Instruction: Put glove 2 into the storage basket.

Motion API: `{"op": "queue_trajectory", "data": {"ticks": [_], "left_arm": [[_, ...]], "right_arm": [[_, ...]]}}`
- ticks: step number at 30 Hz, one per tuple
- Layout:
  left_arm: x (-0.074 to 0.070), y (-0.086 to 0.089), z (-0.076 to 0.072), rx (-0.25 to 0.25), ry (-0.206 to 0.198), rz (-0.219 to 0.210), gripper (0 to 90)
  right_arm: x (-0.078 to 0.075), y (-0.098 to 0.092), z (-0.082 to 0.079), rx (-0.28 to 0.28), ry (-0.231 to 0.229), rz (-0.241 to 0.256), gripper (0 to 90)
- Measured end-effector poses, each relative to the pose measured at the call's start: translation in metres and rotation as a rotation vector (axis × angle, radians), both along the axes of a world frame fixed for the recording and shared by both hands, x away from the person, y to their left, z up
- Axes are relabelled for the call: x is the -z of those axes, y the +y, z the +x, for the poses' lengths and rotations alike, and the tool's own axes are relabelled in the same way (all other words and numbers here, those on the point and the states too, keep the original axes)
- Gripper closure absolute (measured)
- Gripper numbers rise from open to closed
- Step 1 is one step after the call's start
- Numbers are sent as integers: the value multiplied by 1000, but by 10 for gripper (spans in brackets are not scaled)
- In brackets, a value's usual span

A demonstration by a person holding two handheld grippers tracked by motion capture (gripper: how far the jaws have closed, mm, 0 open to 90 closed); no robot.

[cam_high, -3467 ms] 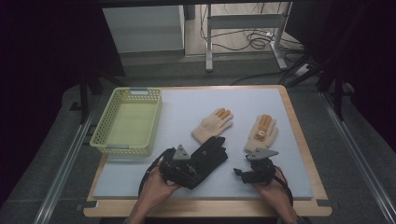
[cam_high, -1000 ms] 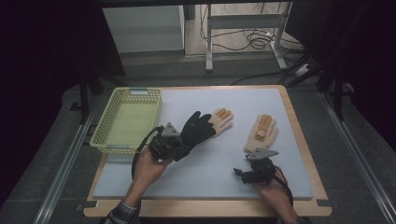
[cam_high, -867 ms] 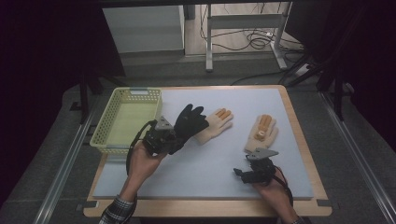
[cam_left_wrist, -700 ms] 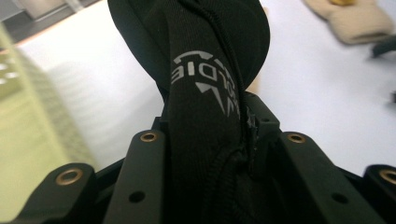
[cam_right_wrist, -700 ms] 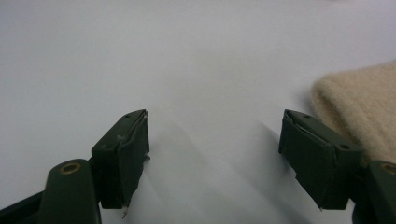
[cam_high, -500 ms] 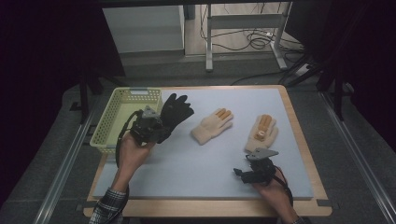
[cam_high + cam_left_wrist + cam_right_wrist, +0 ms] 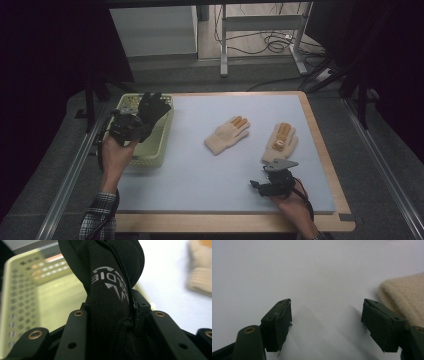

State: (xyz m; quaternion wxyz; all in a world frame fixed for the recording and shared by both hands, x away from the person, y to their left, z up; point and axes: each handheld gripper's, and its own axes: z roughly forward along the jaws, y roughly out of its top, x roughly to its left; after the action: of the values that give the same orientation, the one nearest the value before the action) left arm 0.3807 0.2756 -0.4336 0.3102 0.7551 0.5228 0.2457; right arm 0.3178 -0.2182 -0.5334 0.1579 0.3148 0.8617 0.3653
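Your left gripper (image 7: pixel 131 125) sits at about nine o'clock on the table, raised over the yellow-green basket (image 7: pixel 155 150); its jaws are closed tight on a black glove (image 7: pixel 151 107), pinching it at the cuff end so the fingers stand up and fan out toward twelve o'clock, clear of the mesh walls. In the left gripper view the black glove (image 7: pixel 110 290) bunches between the two jaws with a grey printed logo facing the camera, and the basket (image 7: pixel 20 297) lies open below and to the left; held this way, the glove looks ready to drop straight into the basket once you let go.

Your right gripper (image 7: pixel 274 181) rests low on the pale blue mat (image 7: pixel 200 170) at about five o'clock; in the right gripper view its jaws stand wide apart with nothing between them, seemingly idle while the left does the carrying. Just ahead of it, toward one o'clock, lies a cream glove with orange fingertips (image 7: pixel 281 141), whose knitted edge (image 7: pixel 404 297) sits beside the right-hand jaw, near but not gripped. A second cream glove (image 7: pixel 227 135) lies flat at the mat's centre, fingers pointing toward one o'clock, well apart from both grippers; both seem laid out for easy picking.
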Motion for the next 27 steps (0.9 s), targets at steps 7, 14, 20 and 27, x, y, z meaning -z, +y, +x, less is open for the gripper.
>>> {"op": "queue_trajectory", "data": {"ticks": [7, 14, 20, 27], "left_arm": [[15, 34, 14, -77, 63, 22, 648], [30, 47, 32, -107, 163, 42, 637], [39, 50, 47, -130, 235, 68, 620], [48, 49, 63, -143, 294, 98, 543]], "right_arm": [[0, 0, 0, 0, 0, 0, 241], [0, 0, 0, 0, 0, 1, 241], [0, 0, 0, 0, -1, 3, 241], [0, 0, 0, 0, 0, 3, 241]]}}
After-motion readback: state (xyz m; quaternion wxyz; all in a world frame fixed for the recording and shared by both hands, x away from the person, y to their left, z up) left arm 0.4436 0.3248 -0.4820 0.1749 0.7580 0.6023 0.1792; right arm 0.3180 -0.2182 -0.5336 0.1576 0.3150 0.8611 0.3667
